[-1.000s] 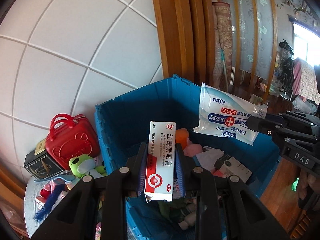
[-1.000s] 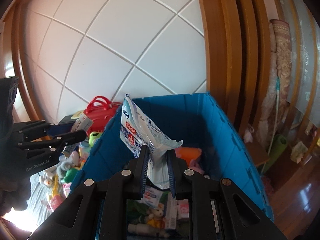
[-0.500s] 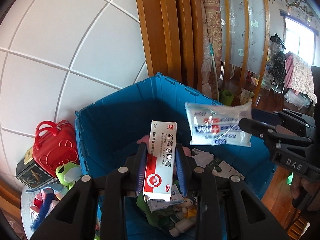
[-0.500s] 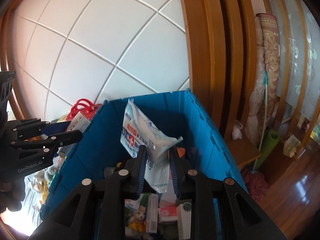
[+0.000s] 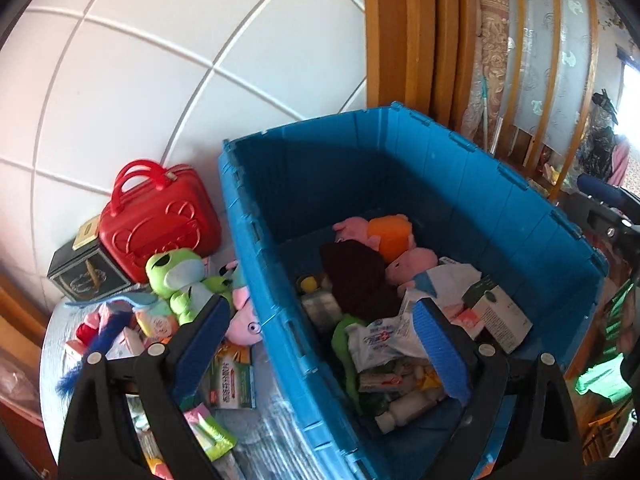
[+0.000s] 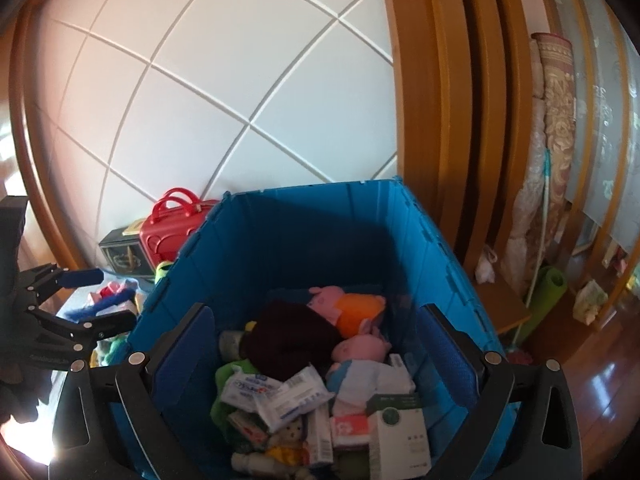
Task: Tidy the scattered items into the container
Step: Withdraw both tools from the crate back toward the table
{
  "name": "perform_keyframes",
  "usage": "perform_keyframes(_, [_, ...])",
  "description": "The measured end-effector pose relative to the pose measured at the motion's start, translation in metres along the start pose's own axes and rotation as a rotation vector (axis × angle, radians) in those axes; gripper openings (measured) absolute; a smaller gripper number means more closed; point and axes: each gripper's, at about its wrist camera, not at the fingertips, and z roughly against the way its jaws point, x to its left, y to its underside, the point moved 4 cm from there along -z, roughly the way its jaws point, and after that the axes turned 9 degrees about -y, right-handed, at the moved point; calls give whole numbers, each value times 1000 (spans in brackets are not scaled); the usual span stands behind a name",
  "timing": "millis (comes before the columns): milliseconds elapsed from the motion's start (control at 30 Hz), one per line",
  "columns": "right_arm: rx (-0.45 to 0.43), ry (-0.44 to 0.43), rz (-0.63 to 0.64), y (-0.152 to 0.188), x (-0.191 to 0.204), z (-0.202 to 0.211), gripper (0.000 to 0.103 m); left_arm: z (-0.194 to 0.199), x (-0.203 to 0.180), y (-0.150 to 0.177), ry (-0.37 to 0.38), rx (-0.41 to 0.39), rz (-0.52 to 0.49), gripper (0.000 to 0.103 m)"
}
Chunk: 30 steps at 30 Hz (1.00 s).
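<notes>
Both tongs hung over the blue container (image 6: 280,240), which was why nothing was between their jaws. The left tongs (image 5: 320,344) and the right tongs (image 6: 316,352) were opening wide and empty. The white wipes packet (image 6: 276,396) lay inside on the pile. The green frog toy (image 5: 180,276) and other items waited outside on the counter (image 5: 260,424), near the red case (image 5: 156,216).
</notes>
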Motion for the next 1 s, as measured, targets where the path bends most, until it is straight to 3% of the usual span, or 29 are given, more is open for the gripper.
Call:
perform_keyframes(533, [89,-216,196,7,172,-49,103,-1,190,145,-198,162,309,94])
perform_keyframes(1000, [223,-299,246,53,313,-116,103,-9,301,245,-228,260,386,94])
